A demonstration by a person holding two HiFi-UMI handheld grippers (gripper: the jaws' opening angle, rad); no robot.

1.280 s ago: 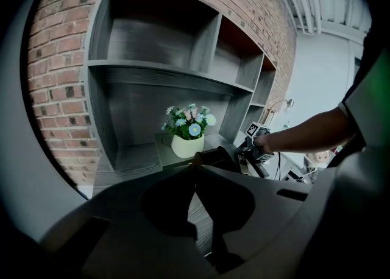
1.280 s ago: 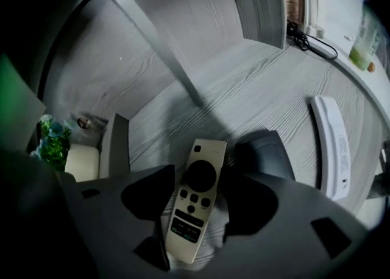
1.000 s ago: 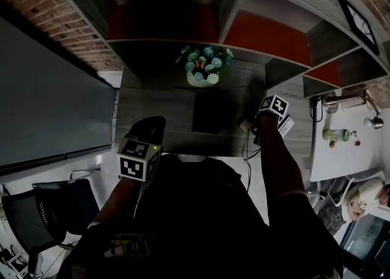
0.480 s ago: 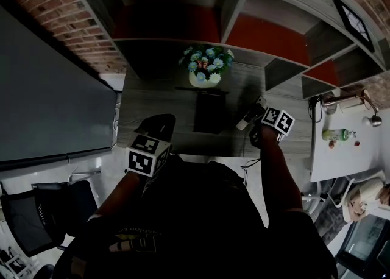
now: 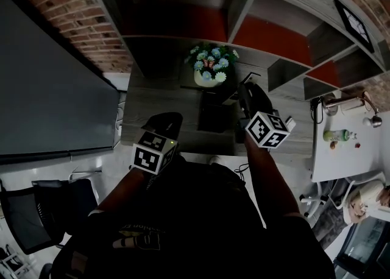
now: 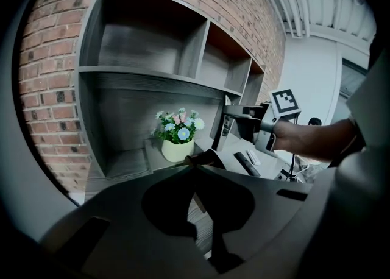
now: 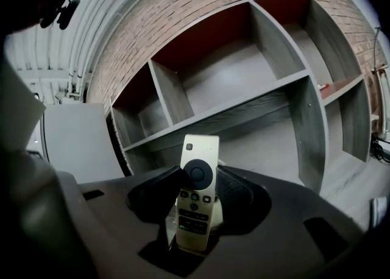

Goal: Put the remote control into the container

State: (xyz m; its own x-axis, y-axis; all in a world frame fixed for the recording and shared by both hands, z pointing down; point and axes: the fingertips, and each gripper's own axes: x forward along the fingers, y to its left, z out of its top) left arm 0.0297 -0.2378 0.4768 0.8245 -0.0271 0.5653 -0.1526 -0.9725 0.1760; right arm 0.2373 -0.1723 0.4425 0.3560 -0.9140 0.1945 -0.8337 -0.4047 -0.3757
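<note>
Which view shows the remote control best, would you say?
The right gripper view: the remote control sits gripped in the right gripper, buttons facing the camera. The head and left gripper views leave it indistinct.

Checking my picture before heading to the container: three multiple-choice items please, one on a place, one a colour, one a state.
1. Where does the flower pot stand? A on the desk; B on the top shelf; C on the floor.
2. What colour is the remote control in the right gripper? A black; B cream white; C red.
3. How do the fingers of the left gripper stand? A together, empty; B wide apart; C clamped on the pot.
Answers: A, the head view shows it on the desk surface; B, its pale body shows between the fingers; A, the tips meet with nothing between.
</note>
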